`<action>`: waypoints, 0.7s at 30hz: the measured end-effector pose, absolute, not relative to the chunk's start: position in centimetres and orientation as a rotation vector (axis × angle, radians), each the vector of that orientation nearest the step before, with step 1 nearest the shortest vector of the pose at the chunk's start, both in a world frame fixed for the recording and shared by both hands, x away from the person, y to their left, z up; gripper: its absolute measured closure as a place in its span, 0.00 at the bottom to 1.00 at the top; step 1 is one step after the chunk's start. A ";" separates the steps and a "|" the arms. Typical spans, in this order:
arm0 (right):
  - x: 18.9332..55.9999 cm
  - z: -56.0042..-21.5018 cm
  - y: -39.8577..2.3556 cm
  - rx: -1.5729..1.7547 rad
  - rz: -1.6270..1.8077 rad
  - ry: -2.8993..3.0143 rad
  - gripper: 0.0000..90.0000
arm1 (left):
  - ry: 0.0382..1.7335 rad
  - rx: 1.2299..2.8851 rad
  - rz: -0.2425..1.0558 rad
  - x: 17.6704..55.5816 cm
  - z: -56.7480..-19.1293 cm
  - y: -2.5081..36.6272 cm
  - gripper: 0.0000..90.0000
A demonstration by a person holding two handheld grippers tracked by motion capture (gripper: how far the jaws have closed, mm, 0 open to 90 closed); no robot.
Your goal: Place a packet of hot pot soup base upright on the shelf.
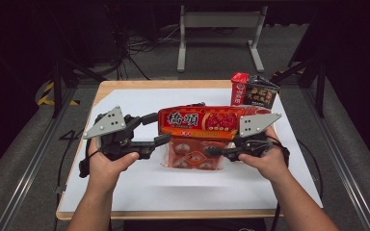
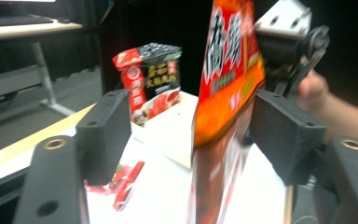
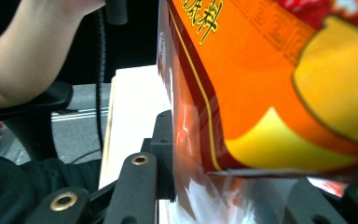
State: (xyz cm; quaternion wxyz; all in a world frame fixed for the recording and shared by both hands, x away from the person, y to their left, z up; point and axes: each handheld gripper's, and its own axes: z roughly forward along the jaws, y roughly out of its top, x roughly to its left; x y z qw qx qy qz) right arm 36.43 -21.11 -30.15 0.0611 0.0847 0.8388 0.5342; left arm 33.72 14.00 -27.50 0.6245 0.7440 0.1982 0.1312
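The red snack bag point(image 1: 200, 121) is hanging above the white table point(image 1: 139, 192), between both grippers. The right gripper point(image 1: 221, 152) is pinching its end. The left gripper point(image 1: 164, 129) is standing wide apart around the other end, not squeezing it.

- In my left gripper view the orange box point(image 2: 223, 93) is smeared with motion and runs off the top edge — its lower half is a blur I can't read.
- In my right gripper view it point(image 3: 270, 79) spills past the top and right edges, hiding my far jaw.
- From above, the pouch point(image 1: 192, 154) under it is half covered, perhaps more.
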 end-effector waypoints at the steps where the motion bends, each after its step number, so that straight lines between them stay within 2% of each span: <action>1: 36.5 -29.9 -21.4 0.268 1.614 2.532 0.78 | 0.461 1.711 0.304 33.8 -27.6 14.0 0.29; 7: 37.2 -28.4 -23.1 0.342 1.606 2.485 0.78 | 0.508 1.716 0.324 34.4 -28.1 14.7 0.22; 21: 38.9 -26.5 -26.1 0.488 1.574 2.375 0.78 | 0.616 1.712 0.320 36.3 -29.7 16.7 0.20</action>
